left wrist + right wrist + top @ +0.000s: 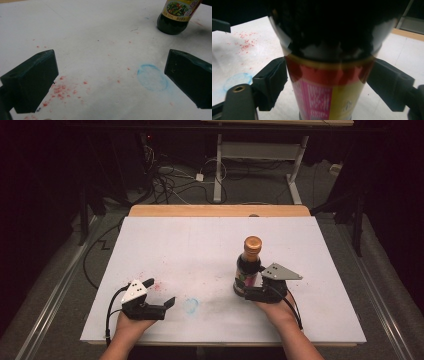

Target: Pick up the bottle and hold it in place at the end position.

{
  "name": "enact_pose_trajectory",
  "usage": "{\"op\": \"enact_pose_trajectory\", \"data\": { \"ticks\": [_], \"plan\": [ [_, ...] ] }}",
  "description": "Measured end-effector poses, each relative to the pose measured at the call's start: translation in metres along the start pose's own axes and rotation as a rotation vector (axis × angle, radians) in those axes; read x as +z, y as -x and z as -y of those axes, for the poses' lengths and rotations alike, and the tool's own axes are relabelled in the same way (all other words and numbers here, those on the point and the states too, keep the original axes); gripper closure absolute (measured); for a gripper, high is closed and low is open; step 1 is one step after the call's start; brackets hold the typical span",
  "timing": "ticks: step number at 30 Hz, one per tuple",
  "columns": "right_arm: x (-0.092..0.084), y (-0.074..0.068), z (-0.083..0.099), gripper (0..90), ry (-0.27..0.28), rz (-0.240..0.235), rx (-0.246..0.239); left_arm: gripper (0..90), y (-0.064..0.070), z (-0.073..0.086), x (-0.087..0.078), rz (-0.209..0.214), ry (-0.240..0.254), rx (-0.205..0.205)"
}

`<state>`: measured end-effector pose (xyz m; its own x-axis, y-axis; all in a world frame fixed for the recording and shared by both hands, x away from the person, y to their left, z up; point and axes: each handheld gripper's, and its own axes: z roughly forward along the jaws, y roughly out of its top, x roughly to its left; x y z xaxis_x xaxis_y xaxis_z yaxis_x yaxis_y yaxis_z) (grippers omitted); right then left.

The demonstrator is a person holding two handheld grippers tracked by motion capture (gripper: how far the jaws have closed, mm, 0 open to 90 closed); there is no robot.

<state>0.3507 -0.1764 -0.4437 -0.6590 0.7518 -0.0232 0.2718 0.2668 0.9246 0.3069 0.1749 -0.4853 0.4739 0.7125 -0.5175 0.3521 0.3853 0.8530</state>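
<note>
Bottle: dark glass sauce bottle (248, 267) with bronze cap, upright between right gripper (262, 286) jaws.
Right gripper: jaws flank the label, contact unclear; square up and grip low.
Left gripper (159, 293): wide, idle above white worktop (190, 245).

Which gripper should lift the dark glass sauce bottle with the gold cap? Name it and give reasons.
Right. The right gripper already has its jaws against both sides of the dark glass sauce bottle with the gold cap. The left gripper is open over bare white table, well apart from it.
</note>
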Motion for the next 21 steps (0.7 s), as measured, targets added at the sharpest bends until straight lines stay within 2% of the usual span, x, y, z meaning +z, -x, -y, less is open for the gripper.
{"op": "enact_pose_trajectory", "data": {
  "ticks": [7, 9, 14, 21],
  "plan": [
    [0.003, -0.002, -0.007, 30.6, 0.016, 0.007, -0.005, 0.0, -0.001, 0.000, -0.002, 0.003, 0.002, -0.002],
    [0.004, -0.002, -0.007, 31.5, 0.018, 0.014, -0.005, 0.0, -0.001, -0.001, -0.002, 0.002, 0.002, -0.003],
    [0.007, -0.001, -0.015, 32.3, -0.017, 0.009, -0.016, 0.0, 0.000, -0.001, -0.002, 0.010, 0.007, -0.006],
    [0.023, 0.000, -0.027, 32.2, 0.007, 0.000, 0.000, 0.0, -0.001, -0.002, -0.002, 0.012, 0.007, -0.010]
  ]
}}
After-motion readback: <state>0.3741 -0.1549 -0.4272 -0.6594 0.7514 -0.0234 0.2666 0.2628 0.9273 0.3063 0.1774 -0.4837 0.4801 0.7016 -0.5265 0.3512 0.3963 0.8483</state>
